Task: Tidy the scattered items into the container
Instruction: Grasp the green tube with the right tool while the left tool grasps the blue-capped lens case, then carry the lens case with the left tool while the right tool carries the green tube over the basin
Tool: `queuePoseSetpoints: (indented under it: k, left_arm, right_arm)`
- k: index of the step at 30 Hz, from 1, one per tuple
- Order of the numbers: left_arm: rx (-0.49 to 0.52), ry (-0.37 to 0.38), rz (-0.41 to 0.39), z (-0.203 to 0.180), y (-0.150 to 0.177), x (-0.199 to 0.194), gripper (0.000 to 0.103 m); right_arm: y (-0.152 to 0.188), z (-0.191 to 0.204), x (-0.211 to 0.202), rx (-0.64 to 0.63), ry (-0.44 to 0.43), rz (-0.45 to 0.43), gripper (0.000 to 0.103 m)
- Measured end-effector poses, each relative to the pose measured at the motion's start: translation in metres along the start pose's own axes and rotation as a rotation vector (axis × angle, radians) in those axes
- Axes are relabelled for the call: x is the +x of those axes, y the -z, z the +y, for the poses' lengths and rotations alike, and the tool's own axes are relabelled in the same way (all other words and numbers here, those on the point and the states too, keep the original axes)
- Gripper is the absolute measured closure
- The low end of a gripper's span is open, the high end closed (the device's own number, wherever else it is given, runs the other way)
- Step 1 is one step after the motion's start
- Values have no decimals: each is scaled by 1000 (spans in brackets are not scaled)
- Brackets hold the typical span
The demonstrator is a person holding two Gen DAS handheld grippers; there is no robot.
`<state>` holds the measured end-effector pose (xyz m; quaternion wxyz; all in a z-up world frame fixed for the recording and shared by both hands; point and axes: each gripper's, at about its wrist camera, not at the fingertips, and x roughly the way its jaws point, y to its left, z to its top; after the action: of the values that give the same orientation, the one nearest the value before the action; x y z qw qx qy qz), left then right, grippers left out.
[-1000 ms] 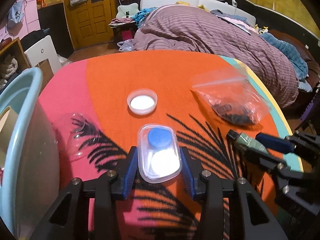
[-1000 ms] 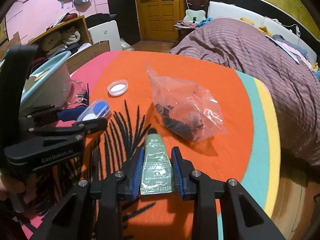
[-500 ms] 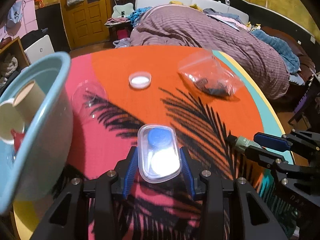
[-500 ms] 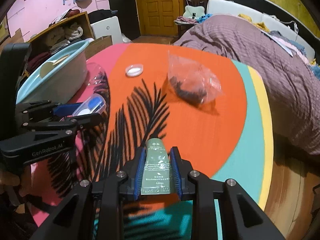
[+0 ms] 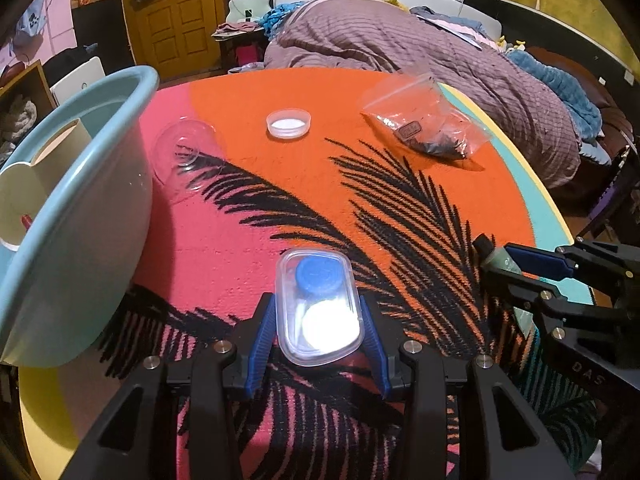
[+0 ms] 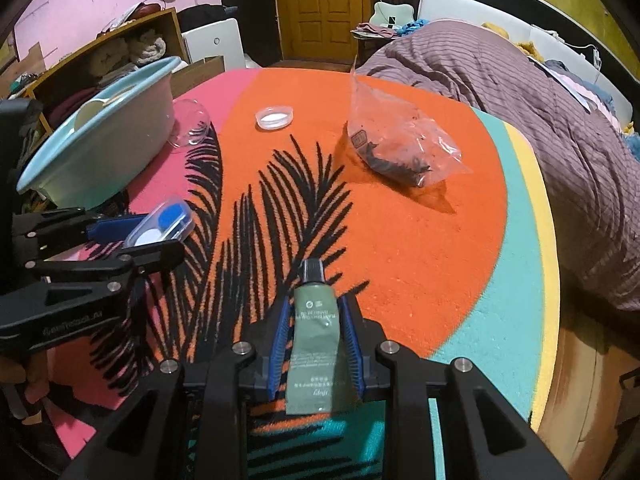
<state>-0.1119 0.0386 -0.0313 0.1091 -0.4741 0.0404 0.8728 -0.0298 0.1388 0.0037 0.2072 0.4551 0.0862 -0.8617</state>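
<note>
Blue-padded fingers of the left gripper point(image 5: 319, 322) are clamped on a clear lens case point(image 5: 319, 306), one pad on each long side; the case holds a blue cap and a white cap and is lifted off the mat. From the right wrist view the same case point(image 6: 162, 227) sits in the left gripper point(image 6: 158, 236) just beside the light blue basin point(image 6: 96, 136), not over it. The right gripper point(image 6: 314, 334) is squeezed on a green tube point(image 6: 314, 344), black cap pointing forward, tube held above the mat point(image 6: 400, 248). In the left wrist view the tube's cap end point(image 5: 494, 254) pokes out of the right gripper point(image 5: 516, 268) at the right edge. Basin point(image 5: 76, 208) is at the left on the mat's pink part, with a cream cup or roll inside; can't tell what else is in it. Left on the mat point(image 5: 248, 92): a clear plastic dome point(image 5: 184, 156) just beside the basin, a small round white lid point(image 5: 289, 123) further back mid-mat, and a zip bag point(image 5: 428, 128) with dark contents to the right, well apart from the basin. Mat is orange and pink with black palm-leaf print, teal and yellow edge. Bed with purple striped quilt point(image 6: 520, 92) behind.
</note>
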Motion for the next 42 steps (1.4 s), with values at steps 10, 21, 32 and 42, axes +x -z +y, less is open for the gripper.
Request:
queuePoseSetpoints:
  k: [10,21,32,42]
  left_arm:
    - [1,19,-19,2,-2,-10,57]
    - [-9,34,-75,10,1,-42,57]
    - [-5,45,-48,11,18,-43,57]
    - [1,43,-1,11,23,-26,57]
  right_arm:
    - [-1,2,-6,7,-12,-2,79]
    - [-1,29,-24,-60,16,-22,102]
    - [33,23,-33,1,24,-1,66]
    - [40,27,-11,-17,63,25,67]
